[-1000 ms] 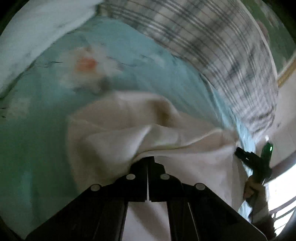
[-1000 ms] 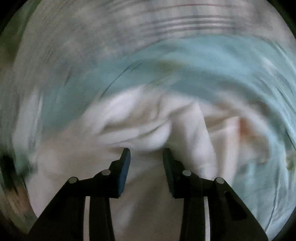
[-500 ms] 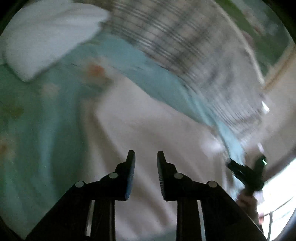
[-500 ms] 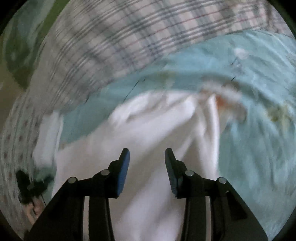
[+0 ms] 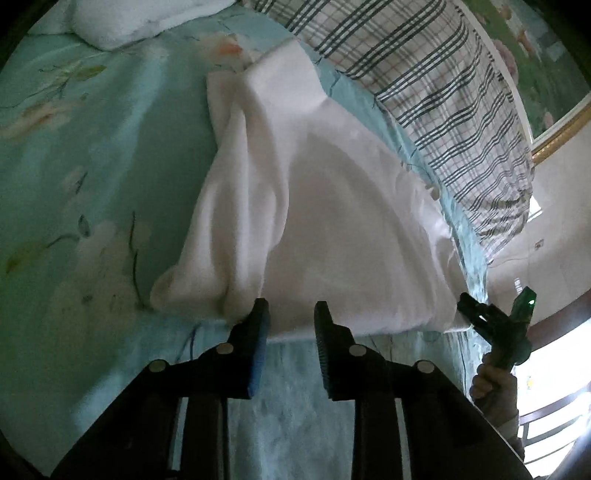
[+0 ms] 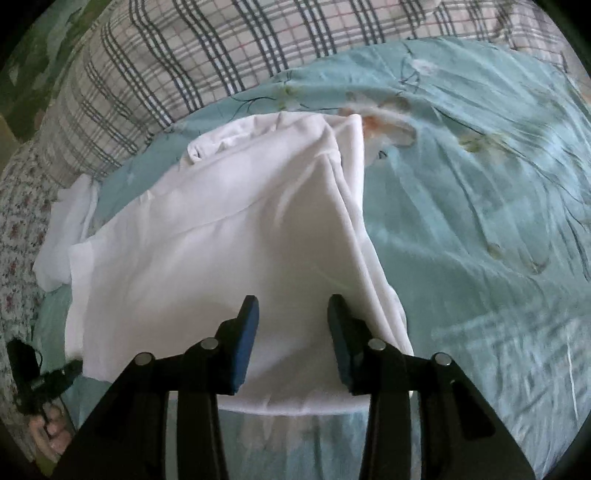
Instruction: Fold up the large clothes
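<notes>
A large white garment (image 5: 332, 221) lies folded over on the light blue floral bedsheet (image 5: 92, 166). It also shows in the right wrist view (image 6: 229, 251), with a loose sleeve or end at its left. My left gripper (image 5: 291, 314) is open and empty, its fingertips just above the garment's near edge. My right gripper (image 6: 293, 306) is open and empty above the garment's near right part. The right gripper also shows in the left wrist view (image 5: 476, 314), at the garment's right corner. The left gripper appears in the right wrist view (image 6: 44, 373) at the lower left.
A plaid blanket (image 5: 443, 81) lies along the far side of the bed, also in the right wrist view (image 6: 184, 55). A white pillow (image 5: 129, 18) sits at the far left. A flowered cloth (image 6: 18, 221) lies at the left edge. A framed picture (image 5: 535, 55) hangs on the wall.
My left gripper was shut on the white garment one second ago and has opened and let it go. Both grippers have drawn back, and the garment now lies flat on the bed.
</notes>
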Motion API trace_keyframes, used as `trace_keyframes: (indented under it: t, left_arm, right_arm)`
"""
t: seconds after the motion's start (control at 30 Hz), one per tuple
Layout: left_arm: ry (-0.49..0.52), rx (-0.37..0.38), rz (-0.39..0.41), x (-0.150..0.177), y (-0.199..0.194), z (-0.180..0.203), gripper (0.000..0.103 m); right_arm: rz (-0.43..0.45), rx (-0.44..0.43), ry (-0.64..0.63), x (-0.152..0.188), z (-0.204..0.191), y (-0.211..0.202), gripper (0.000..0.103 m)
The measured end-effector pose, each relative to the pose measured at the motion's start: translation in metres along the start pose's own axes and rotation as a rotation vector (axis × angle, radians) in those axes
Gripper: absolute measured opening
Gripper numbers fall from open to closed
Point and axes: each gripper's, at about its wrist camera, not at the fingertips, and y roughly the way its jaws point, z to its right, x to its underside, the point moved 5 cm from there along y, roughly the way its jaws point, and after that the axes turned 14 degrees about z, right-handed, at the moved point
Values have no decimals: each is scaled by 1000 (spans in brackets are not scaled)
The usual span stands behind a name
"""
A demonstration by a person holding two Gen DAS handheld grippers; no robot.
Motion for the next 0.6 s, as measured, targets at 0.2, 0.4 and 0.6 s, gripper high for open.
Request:
trace_keyframes:
  t: [0.2, 0.4, 0.6]
  left_arm:
    - [-73, 48, 18, 11, -22, 12, 64]
    - [-183, 66, -30, 32, 2, 23, 82]
    - [-270, 64, 90, 12, 17, 18, 87]
  right_arm:
    - [24, -77, 48, 0, -17, -21, 41]
    - [20, -148, 65, 11, -40, -29, 42]
    - [0, -190, 82, 21, -52, -24, 42]
